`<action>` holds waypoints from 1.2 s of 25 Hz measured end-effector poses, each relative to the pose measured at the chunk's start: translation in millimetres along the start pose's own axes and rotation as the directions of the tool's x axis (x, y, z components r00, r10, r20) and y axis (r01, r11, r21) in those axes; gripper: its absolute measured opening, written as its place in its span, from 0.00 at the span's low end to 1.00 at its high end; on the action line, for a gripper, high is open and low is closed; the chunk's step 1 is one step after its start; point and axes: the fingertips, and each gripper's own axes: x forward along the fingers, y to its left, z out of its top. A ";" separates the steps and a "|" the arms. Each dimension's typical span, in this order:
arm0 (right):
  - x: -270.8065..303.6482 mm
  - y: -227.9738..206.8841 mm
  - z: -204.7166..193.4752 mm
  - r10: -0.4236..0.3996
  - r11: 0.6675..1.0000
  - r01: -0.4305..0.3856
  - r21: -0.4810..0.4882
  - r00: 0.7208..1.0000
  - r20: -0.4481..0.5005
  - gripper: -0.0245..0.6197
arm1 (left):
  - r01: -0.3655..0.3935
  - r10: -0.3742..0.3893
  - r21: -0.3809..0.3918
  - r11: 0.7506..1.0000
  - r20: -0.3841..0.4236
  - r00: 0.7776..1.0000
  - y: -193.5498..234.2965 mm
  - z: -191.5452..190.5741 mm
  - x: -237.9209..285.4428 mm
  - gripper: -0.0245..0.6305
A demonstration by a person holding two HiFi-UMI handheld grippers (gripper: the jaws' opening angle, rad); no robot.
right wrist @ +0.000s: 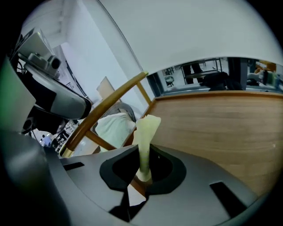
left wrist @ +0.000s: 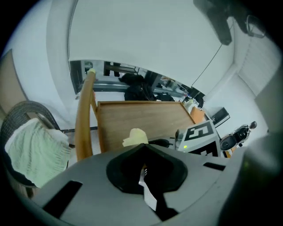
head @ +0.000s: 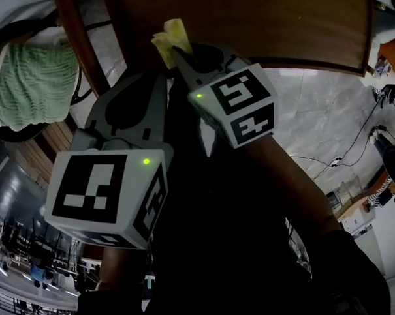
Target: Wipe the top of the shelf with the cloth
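Observation:
A small pale yellow cloth [head: 170,36] sticks up from my right gripper [head: 182,55], which is shut on it just above the brown wooden shelf top [head: 276,23]. In the right gripper view the cloth [right wrist: 146,132] rises as a narrow twisted strip out of the shut right gripper [right wrist: 143,154], with the shelf top [right wrist: 221,123] beyond. My left gripper [head: 162,75] hovers close beside the right one, on its left. The left gripper [left wrist: 142,150] looks shut and empty, and its view shows the cloth [left wrist: 135,137] and the right gripper's marker cube [left wrist: 201,134] over the shelf top [left wrist: 141,117].
A round dark basket with a light green towel [head: 34,79] stands left of the shelf, past a slanted wooden rail [head: 81,41]. Cables [head: 354,147] run over the pale tiled floor at the right. The towel [left wrist: 31,150] also shows in the left gripper view.

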 end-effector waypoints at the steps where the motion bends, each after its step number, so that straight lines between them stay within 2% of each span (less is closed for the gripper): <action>1: 9.0 8.6 -3.0 0.009 1.000 -0.009 -0.003 1.000 -0.016 0.11 | -0.001 0.001 -0.007 1.000 -0.003 1.000 7.5 -3.3 -4.6 0.05; 9: 51.8 44.5 -29.1 0.014 0.998 -0.025 -0.061 0.987 -0.161 0.11 | 0.031 -0.030 -0.059 0.998 0.017 0.999 41.9 -15.6 -28.1 0.05; 14: 64.2 28.7 -50.9 -0.046 0.989 0.007 -0.145 0.961 -0.272 0.11 | 0.041 -0.039 -0.082 0.996 0.023 0.999 44.4 -17.2 -11.4 0.05; 17: 67.1 25.4 -54.5 -0.029 0.989 -0.020 -0.149 0.948 -0.317 0.11 | 0.046 -0.045 -0.073 0.996 0.020 0.999 40.8 -12.8 -6.0 0.05; 22: 56.7 18.6 -55.1 -0.013 0.991 -0.032 -0.132 0.944 -0.331 0.11 | 0.059 -0.057 -0.059 0.997 0.025 0.998 31.4 -2.0 -5.2 0.05; 27: 33.2 -8.2 -61.8 -0.032 0.993 -0.007 -0.120 0.947 -0.320 0.11 | 0.093 -0.093 -0.012 0.996 0.006 0.996 -8.3 0.7 11.6 0.05; 30: 17.5 -24.9 -63.9 -0.046 0.994 0.012 -0.110 0.949 -0.311 0.11 | 0.107 -0.107 -0.012 0.994 -0.005 0.994 -27.5 -0.3 20.8 0.05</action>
